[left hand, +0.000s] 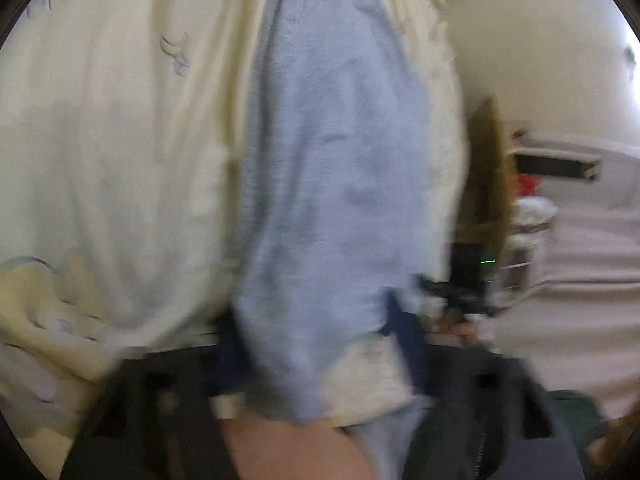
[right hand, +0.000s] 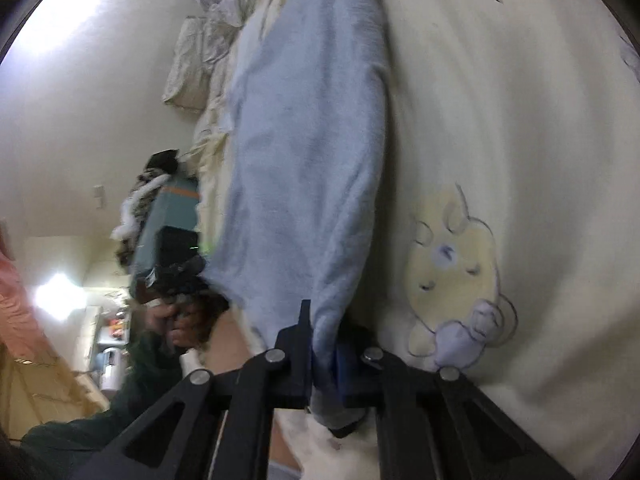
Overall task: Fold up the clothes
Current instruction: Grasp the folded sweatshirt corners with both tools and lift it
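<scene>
Left wrist view's pretty blurry: the left gripper is pinching a light blue garment, which runs from 6 up to 12 o'clock across a cream sheet. Right wrist view: the right gripper is clamped on the garment's bottom end, cloth running to 12. A cartoon print sits at 3 o'clock.

A cream bedspread printed with pale cartoon animals covers the bed, a crumpled grey pillow at its far end. Plain off-white walls surround it, washed by bright light. A teal box stands beside the bed.
</scene>
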### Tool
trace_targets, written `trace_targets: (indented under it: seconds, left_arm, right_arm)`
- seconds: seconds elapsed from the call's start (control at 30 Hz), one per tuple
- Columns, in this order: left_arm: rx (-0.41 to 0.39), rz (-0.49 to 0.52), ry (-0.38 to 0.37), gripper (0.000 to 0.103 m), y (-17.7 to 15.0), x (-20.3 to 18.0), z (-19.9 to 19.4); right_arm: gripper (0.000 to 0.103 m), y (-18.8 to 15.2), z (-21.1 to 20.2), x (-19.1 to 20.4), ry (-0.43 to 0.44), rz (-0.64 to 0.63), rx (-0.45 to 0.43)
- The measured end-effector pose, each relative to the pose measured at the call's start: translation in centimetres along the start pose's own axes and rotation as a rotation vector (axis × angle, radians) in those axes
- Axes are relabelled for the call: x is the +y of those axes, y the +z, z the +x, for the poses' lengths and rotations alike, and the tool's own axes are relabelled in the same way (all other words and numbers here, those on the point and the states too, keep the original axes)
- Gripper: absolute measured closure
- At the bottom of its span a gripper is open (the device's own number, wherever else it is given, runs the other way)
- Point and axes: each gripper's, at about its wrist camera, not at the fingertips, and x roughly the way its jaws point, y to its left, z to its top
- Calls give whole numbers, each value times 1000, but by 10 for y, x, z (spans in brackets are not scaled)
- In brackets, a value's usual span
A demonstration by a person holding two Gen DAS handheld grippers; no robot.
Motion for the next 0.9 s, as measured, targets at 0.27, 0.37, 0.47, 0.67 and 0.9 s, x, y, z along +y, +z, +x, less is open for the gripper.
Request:
trace_targets:
  seconds: [0.27,0.37,0.47,0.67,0.9]
  left_arm:
    - [-128,114,130,98,1,-43,-23]
    - [-212,158,63,98,8,-72,-43]
    - [-314,193,19,98,20,-98,-63]
    - [-461,238,-75,98,42,-152,-105]
    - [-636,256,-146,98,61,-195,-188]
  right_arm:
    - [97,-1,-13,26,-11,-57,-109]
    - [97,6,-32,52,45,-88,-173]
    - [97,17,-46,79,100,-128,-226]
    - [97,32,-65,128,193,-170,-300]
    - [97,51,-99,208,338,-229,-362]
